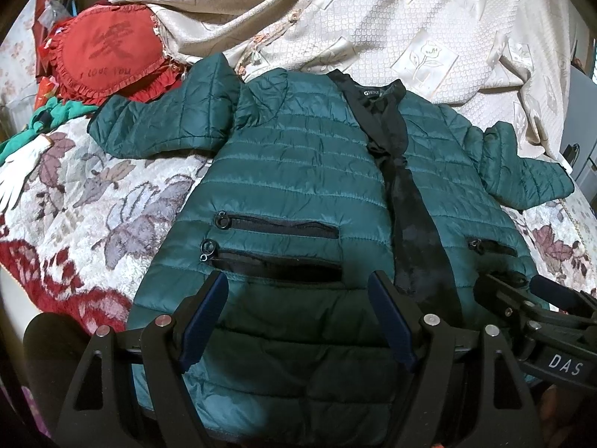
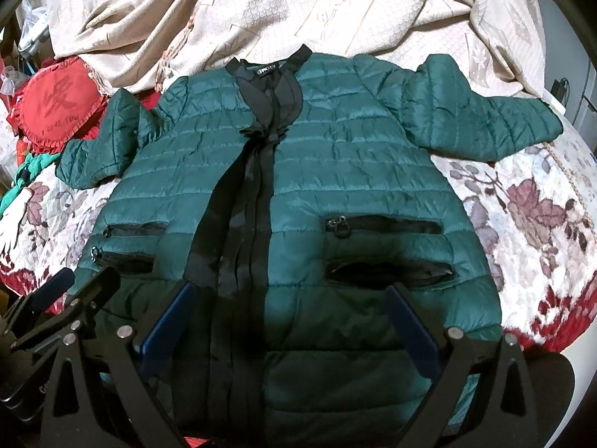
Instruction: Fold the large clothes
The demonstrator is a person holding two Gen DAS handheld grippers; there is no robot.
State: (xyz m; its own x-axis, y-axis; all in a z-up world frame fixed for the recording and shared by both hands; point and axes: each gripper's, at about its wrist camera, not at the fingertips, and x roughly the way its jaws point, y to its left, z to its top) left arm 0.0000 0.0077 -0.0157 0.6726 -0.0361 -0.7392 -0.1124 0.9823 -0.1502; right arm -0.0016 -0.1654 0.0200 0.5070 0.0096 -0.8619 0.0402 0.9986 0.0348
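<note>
A dark green quilted jacket (image 1: 298, 171) with a black front placket lies flat, front up, on the bed, collar far from me and both sleeves spread sideways. It also shows in the right wrist view (image 2: 354, 171). My left gripper (image 1: 298, 283) is open and empty, hovering over the jacket's lower left panel near its two zip pockets. My right gripper (image 2: 289, 295) is open and empty over the lower hem, between the placket and the right pockets. The right gripper also shows at the right edge of the left wrist view (image 1: 522, 291).
A floral bedspread (image 1: 93, 194) lies under the jacket. A rumpled beige cover (image 1: 373, 18) lies beyond the collar. A red heart-shaped pillow (image 1: 108, 59) sits at the far left, with green cloth (image 1: 48, 119) and a white glove (image 1: 18, 175) beside it.
</note>
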